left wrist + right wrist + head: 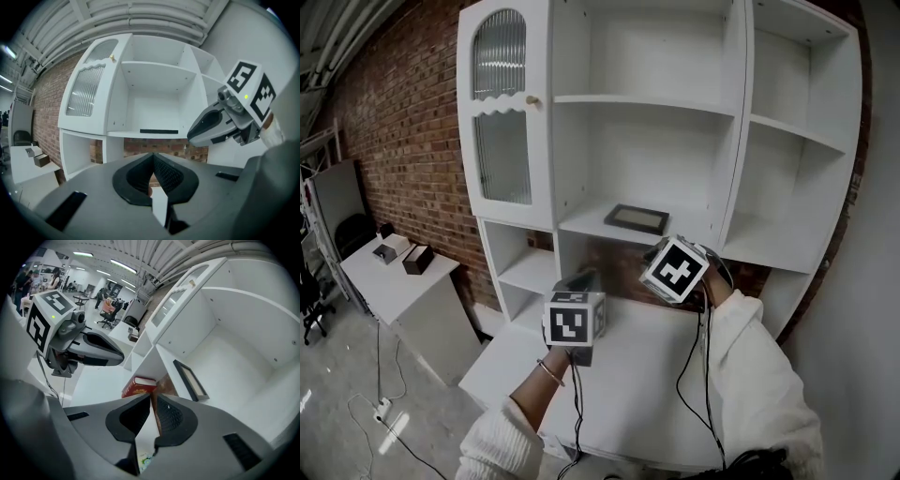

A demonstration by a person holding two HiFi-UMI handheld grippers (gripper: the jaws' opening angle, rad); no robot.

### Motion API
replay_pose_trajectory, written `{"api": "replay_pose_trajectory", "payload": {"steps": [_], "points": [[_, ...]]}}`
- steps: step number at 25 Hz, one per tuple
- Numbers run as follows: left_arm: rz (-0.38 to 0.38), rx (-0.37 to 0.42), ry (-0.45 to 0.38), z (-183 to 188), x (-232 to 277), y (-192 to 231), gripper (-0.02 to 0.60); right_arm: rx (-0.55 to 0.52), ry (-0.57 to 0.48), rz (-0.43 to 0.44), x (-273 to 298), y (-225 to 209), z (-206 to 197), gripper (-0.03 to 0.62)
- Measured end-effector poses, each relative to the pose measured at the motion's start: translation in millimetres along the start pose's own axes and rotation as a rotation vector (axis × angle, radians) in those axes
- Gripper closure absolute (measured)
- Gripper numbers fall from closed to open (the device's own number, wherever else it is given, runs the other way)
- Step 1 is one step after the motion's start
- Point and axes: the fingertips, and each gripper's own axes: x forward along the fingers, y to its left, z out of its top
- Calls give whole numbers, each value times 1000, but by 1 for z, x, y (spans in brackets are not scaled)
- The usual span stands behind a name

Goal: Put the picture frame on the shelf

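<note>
The dark picture frame (pixel 636 218) lies flat on the middle shelf of the white shelf unit (pixel 649 101). The left gripper view shows it as a thin dark strip (pixel 158 131), and in the right gripper view it rests on the shelf board (pixel 190 379). Both grippers hover over the white counter below that shelf, apart from the frame. My left gripper (pixel 584 278) is shut, its tips touching with nothing between them (pixel 152 158). My right gripper (pixel 656 255) points up at the shelf, jaws a narrow slit apart and empty (pixel 153 399).
A red book (pixel 139 386) lies under the frame's shelf, near the counter's back. The unit's glass door (pixel 500 112) stands shut at upper left. A low white table (pixel 398 281) with small boxes is at far left, and cables lie on the floor (pixel 384 408).
</note>
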Motion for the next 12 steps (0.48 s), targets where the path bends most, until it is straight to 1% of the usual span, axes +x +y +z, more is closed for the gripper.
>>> {"api": "replay_pose_trajectory", "payload": {"steps": [3,5,9,12], "points": [[-14,-4,11,-16,-13,-5,574,33,4,20,-3,26,-12,540],[-32,-23,26,-31,-23,-10,574,50,0,21,-3,44,-21,540],[-63,-58,67,-67,-43,-19,574,100,8,45,0,93,-45,548],[-79,-85,107,-101,-57,-27,574,144,38,57,2,133,-75,549]]}}
